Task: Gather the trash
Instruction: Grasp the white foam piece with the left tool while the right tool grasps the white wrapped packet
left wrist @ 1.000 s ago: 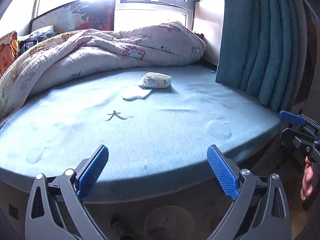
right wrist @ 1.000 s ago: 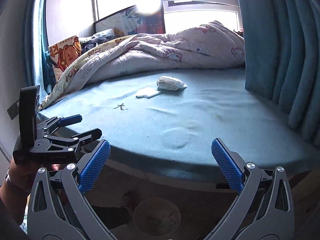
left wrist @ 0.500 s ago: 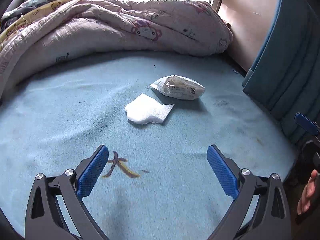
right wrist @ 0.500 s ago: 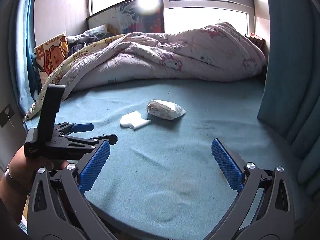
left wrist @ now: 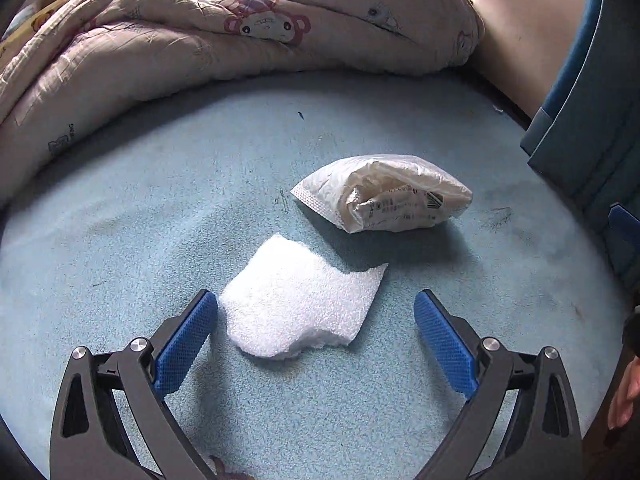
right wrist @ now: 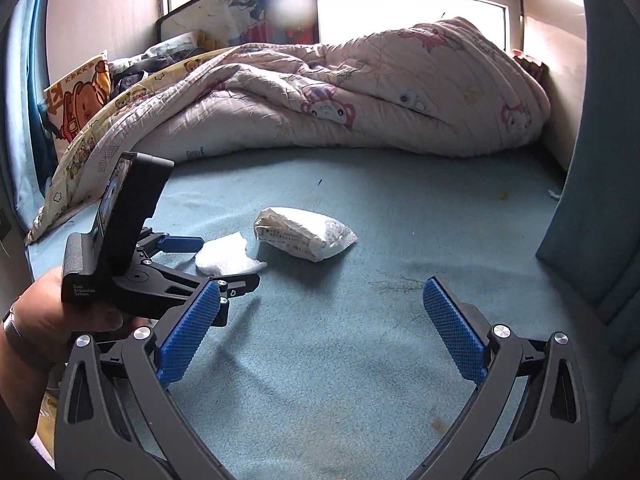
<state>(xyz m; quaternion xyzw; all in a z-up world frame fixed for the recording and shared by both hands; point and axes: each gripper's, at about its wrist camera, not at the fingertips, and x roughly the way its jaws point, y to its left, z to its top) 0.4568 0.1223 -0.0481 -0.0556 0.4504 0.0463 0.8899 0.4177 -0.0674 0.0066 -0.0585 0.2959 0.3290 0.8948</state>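
Your left gripper (left wrist: 316, 332) is spread wide with nothing in it, and the white foam scrap (left wrist: 298, 304) lies low in frame between its pads, untouched. Only the right wrist view shows your hand (right wrist: 52, 320) on that tool, at left. Centre frame: one crumpled wrapper bag (left wrist: 384, 198), just beside the scrap. Two trash items on the blue bedsheet (left wrist: 160, 208). Your right gripper (right wrist: 320, 328) is wide open, empty. The quilt (right wrist: 340, 108) is heaped across the top.

A torn white foam scrap (left wrist: 300, 300) lies flat on the blue bed sheet (left wrist: 160, 220), just beside a crumpled, printed white wrapper (left wrist: 384, 198), possibly touching its corner.
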